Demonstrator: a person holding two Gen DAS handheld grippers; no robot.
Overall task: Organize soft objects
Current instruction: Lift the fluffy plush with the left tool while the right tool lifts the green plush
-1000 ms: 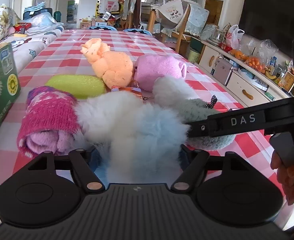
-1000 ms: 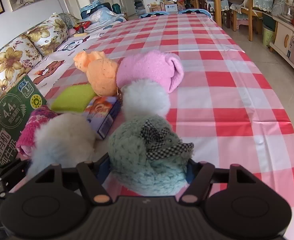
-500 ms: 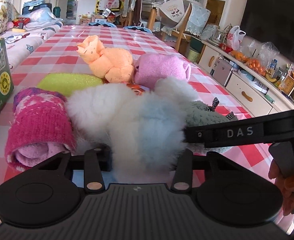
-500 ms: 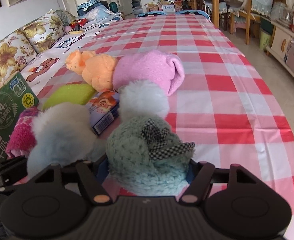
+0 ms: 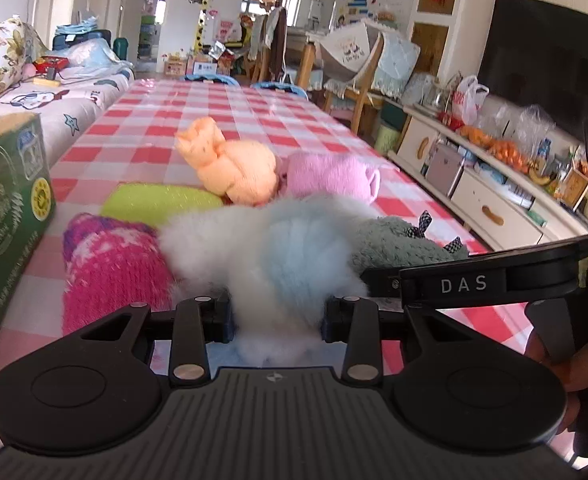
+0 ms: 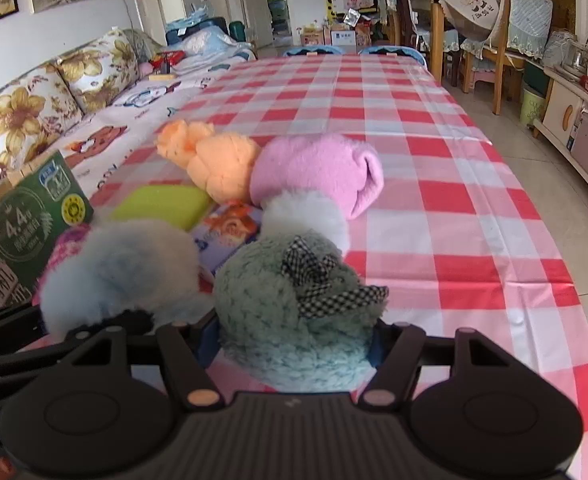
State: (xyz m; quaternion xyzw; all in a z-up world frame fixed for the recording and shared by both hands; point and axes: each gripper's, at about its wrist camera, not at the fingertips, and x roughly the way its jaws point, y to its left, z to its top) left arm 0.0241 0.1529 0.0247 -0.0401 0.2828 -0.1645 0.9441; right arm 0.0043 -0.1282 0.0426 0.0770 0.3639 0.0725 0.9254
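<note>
Left tongs [image 5: 274, 316] clamp the pale-blue fluffy ball [image 5: 294, 256] at the near desk [image 6: 434, 216] edge. Right tongs [image 6: 290, 344] are closing around the green knit hat [image 6: 290, 312], directly right of the ball.

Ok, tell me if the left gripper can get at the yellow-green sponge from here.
Probably not yet: the left gripper is shut on the fluffy white-blue toy, which sits between it and the yellow-green sponge. It would need to drop that first.
</note>
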